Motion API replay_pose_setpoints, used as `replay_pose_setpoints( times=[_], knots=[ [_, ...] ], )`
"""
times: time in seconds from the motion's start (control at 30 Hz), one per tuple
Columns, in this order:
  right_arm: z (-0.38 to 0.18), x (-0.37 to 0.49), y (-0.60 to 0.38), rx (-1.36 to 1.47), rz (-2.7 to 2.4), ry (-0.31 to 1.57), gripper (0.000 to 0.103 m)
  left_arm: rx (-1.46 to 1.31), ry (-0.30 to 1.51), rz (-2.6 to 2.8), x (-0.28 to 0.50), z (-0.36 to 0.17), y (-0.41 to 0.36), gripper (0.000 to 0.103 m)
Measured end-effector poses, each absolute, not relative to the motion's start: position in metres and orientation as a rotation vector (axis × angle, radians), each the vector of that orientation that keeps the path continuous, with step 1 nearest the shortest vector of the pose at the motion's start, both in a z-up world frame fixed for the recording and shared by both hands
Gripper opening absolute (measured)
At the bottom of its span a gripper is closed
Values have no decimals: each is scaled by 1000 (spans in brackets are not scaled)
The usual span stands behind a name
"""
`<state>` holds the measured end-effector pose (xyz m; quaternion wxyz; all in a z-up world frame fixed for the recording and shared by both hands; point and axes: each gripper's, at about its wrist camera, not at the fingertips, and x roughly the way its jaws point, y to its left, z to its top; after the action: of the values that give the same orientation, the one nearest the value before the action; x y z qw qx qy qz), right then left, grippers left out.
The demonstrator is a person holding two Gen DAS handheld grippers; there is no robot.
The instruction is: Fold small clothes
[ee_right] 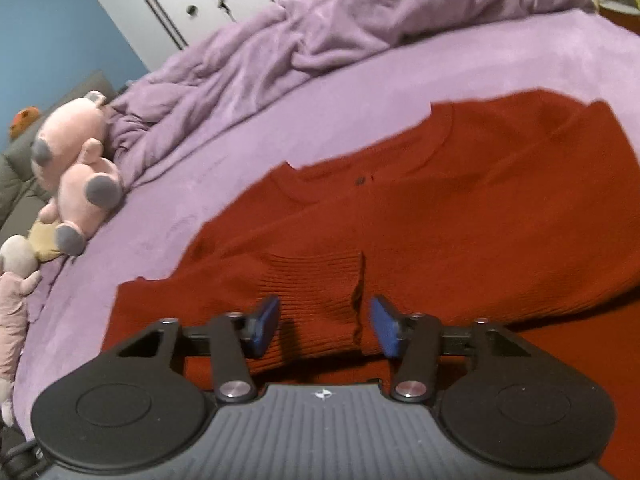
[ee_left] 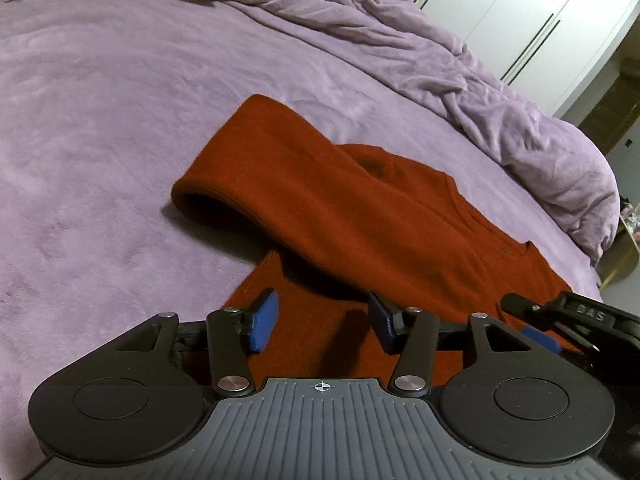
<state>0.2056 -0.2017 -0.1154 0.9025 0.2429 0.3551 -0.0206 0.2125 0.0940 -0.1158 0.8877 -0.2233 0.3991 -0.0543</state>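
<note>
A rust-red knit sweater [ee_left: 360,216] lies on the purple bed, one sleeve [ee_left: 256,168] folded across its body with the cuff opening facing left. My left gripper [ee_left: 324,320] is open and empty just above the sweater's near hem. In the right wrist view the sweater [ee_right: 460,208] fills the middle, its neckline toward the far side. My right gripper [ee_right: 324,320] is open, with the ribbed cuff [ee_right: 316,284] of a folded-in sleeve lying between its fingers, untouched by the pads. The right gripper also shows in the left wrist view [ee_left: 560,320] at the right edge.
A crumpled purple duvet [ee_left: 460,68] is heaped along the far side of the bed [ee_left: 100,120]. Pink plush toys [ee_right: 76,172] lie at the bed's left in the right wrist view. White wardrobe doors [ee_left: 540,12] stand behind.
</note>
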Motion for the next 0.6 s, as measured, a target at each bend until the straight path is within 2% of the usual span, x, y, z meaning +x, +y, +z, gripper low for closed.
replay_pose_setpoints(
  times=[0.13, 0.4, 0.6],
  knots=[
    [-115, 208, -198, 494, -51, 731, 4, -469, 831, -114, 214, -116, 93, 58],
    [-59, 185, -222, 189, -286, 470, 3, -458, 822, -119, 228, -104, 86, 59],
    [-78, 176, -303, 300, -450, 537, 2, -486, 868, -155, 243, -109, 69, 59]
  ],
)
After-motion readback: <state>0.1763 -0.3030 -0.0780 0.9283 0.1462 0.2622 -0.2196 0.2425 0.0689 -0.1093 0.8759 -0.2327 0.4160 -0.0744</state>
